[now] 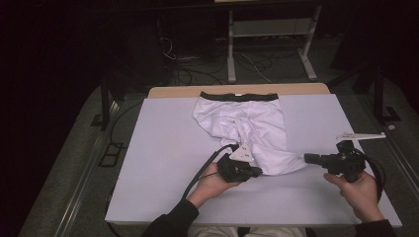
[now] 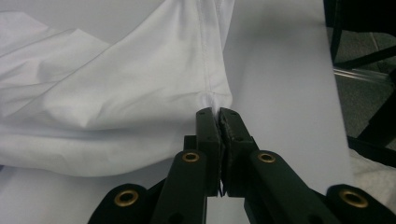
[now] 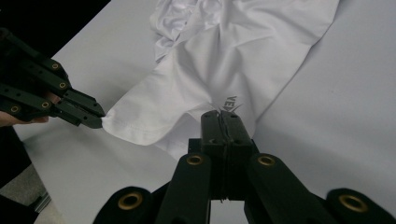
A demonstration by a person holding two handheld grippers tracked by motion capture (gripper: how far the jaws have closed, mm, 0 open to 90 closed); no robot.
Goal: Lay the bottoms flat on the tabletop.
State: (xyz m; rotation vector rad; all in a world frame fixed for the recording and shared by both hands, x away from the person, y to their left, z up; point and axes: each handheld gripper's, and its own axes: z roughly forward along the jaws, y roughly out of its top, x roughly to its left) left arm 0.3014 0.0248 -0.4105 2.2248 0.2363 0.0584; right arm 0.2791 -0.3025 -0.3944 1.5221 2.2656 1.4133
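White cotton boxer briefs with a black elastic waistband lie crumpled on the flat pale grey board covering the table, waistband at the far edge, one leg pulled toward the person. Left gripper is pressed together on that leg's hem at a seam corner; right gripper pinches the other corner of the same hem, beside a small printed logo. Both jaw pairs are clamped on fabric with nothing else between them. Holding the two hem corners apart likely serves to stretch the leg flat or lift it for a fold; the cloth between them looks taut. A white three-cornered plate rides above the right gripper. Black cables trail over the board near the left hand but lie off the garment. A white-legged stand on the floor beyond is well apart. Nothing blocks a pull toward the person
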